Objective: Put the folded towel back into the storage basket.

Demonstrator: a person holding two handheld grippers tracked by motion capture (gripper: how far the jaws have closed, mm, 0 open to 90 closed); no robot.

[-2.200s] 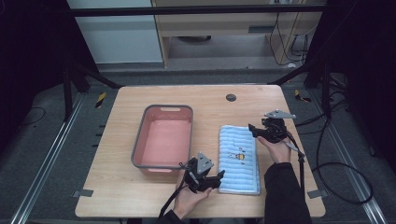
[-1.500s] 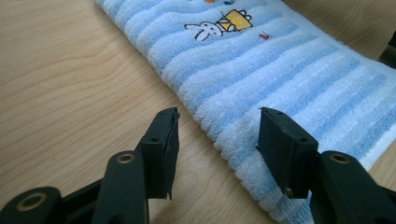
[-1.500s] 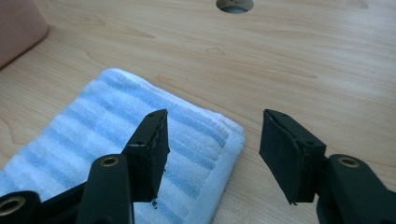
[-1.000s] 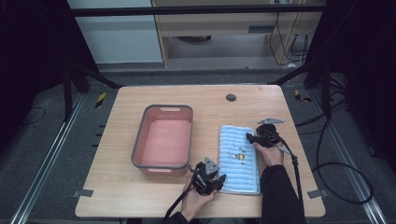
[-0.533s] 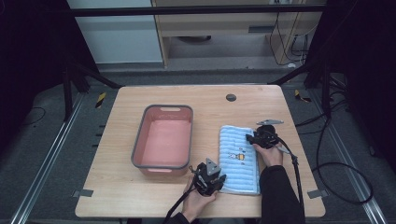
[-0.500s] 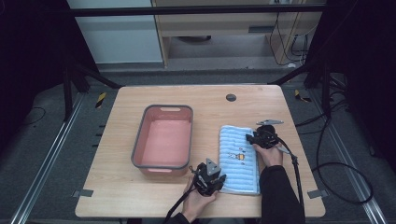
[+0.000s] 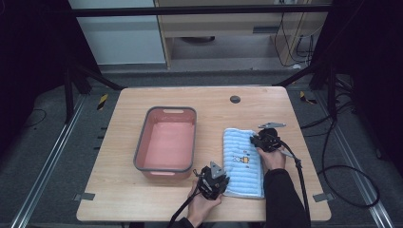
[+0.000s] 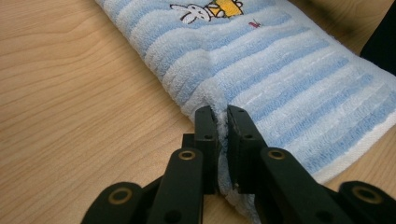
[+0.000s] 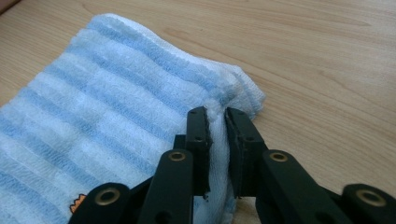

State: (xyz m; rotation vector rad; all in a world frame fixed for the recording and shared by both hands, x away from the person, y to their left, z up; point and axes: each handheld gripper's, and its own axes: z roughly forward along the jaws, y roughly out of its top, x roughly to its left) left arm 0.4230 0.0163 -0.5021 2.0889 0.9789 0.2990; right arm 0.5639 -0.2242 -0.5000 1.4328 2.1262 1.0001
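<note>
Wooden table (image 7: 142,194), pink basin (image 7: 166,142) left of centre, blue striped towel (image 7: 243,164) flat beside it, left gripper (image 7: 212,180) jaws clamped on towel's near edge, right gripper (image 7: 266,139) jaws pinching far corner, forearms entering from below.

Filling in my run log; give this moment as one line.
left gripper: shut on towel near edge | right gripper: shut on towel far edge | tub: empty

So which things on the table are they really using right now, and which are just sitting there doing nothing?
In use:
- blue striped towel, pinched at two edges
- left gripper, jaws shut on the towel's near left edge
- right gripper, jaws shut on its far right edge

Just sitting there:
- pink tub, beside the towel, untouched (maybe wanted later, cannot tell)
- small dark disc near the table's far edge
</note>
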